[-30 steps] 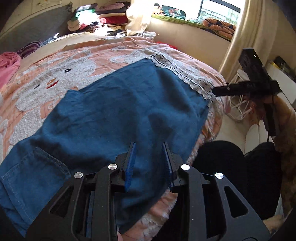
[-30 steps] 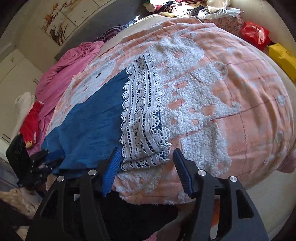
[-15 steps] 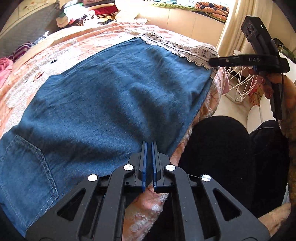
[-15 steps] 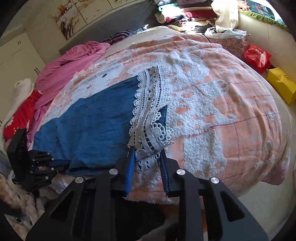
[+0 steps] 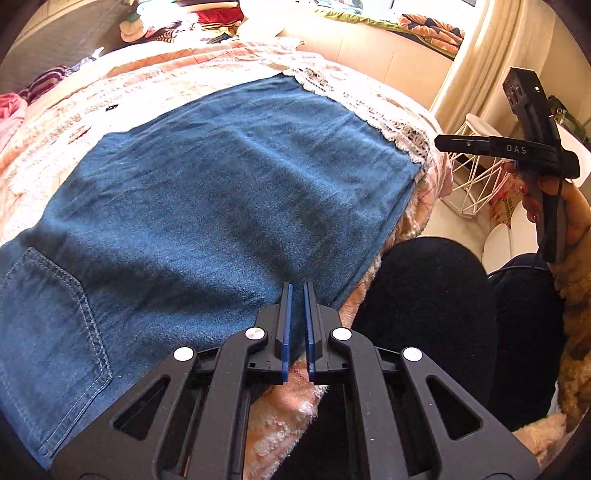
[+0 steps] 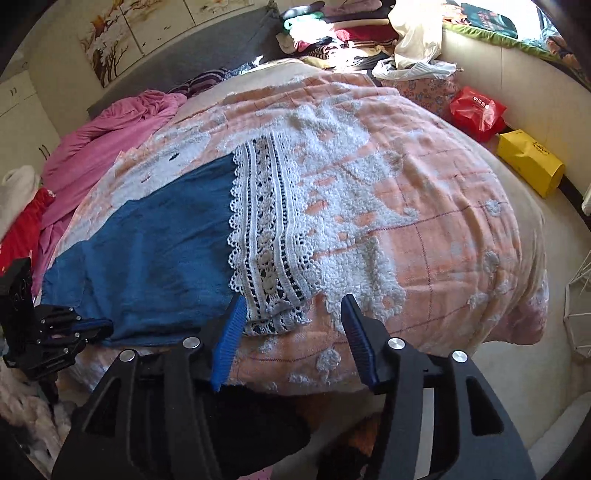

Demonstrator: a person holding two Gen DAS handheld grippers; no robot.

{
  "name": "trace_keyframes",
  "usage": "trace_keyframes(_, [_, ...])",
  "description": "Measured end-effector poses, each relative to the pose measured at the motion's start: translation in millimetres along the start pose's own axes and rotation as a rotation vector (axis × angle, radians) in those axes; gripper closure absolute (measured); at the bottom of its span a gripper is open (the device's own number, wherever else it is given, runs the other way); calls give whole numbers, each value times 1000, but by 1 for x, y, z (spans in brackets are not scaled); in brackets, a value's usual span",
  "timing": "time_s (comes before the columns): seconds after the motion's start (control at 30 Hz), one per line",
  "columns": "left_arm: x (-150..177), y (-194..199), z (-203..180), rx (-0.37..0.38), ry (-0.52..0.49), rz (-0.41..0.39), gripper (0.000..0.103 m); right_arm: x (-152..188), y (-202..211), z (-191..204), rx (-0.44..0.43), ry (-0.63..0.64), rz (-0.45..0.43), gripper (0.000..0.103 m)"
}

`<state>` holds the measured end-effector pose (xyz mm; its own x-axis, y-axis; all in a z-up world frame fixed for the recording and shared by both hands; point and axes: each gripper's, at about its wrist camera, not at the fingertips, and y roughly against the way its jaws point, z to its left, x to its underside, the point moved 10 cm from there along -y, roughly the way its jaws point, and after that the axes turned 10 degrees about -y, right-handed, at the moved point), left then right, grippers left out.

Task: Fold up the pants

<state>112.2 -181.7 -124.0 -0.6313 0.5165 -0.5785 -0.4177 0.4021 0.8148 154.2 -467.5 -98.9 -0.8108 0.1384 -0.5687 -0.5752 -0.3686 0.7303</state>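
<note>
Blue denim pants (image 5: 207, 206) with a white lace hem (image 6: 269, 236) lie flat across a pink and white fleece blanket (image 6: 406, 206) on the bed. My left gripper (image 5: 297, 321) is nearly shut on the near edge of the pants, with a narrow gap between its blue pads. It shows at the left of the right wrist view (image 6: 70, 328). My right gripper (image 6: 291, 339) is open and empty, just in front of the lace hem's near corner. It appears held off the bed at the right of the left wrist view (image 5: 517, 155).
A back pocket (image 5: 48, 317) shows at the near left of the pants. Piled clothes (image 6: 351, 33) lie at the head of the bed, a pink sheet (image 6: 110, 129) at its far left. A red bag (image 6: 476, 110), a yellow box (image 6: 528, 166) and a white wire basket (image 5: 476, 170) stand beside the bed.
My right gripper opened from nearly shut around the lace hem and drew back a little. My left gripper stayed closed on the pants' near edge, its pads parted very slightly.
</note>
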Motion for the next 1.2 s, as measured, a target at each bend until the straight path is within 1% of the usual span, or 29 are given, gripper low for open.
trace_keyframes(0.03, [-3,4,0,-7,-3,-11,92,-3,5,3,-6,-5,-19,46])
trace_keyframes(0.1, [-8,8,0,-14,-3,-22,89,-7,11,12,-27,-4,-45,44])
trace_keyframes(0.2, [-18,13,2,-31,-1,-38,88,-9,11,29,-36,25,-61,42])
trace_keyframes(0.3, [-29,13,4,-49,-3,-42,82,-8,4,48,-48,44,-67,42])
trace_keyframes(0.4, [-38,15,6,-54,-1,-48,82,-7,-6,66,-73,43,-68,40])
trace_keyframes(0.53, [-48,19,9,-65,-9,-57,73,-8,-13,76,-65,32,-86,40])
trace_keyframes(0.57, [-50,19,10,-70,-10,-59,72,-9,-14,77,-51,38,-92,35])
trace_keyframes(0.63, [-56,19,13,-81,-13,-53,69,-12,-13,77,-21,38,-118,28])
trace_keyframes(0.8, [-77,19,21,-93,-16,-57,59,-14,-9,64,38,27,-157,27])
trace_keyframes(0.87, [-89,18,24,-98,-24,-64,54,-14,-7,57,45,15,-168,26])
trace_keyframes(0.93, [-103,17,26,-105,-40,-65,43,-14,-5,49,43,-15,-178,26])
trace_keyframes(1.03, [-126,11,30,-114,-60,-65,41,-14,-3,37,42,-51,-179,26])
trace_keyframes(1.07, [-134,8,32,-103,-57,-67,40,-13,-3,34,32,-62,-178,26])
trace_keyframes(1.13, [-147,-1,35,-71,-43,-58,35,-14,-3,27,29,-87,-180,26])
trace_keyframes(1.2, [-159,-12,38,-49,-31,-41,34,-13,-3,23,34,-91,-178,26])
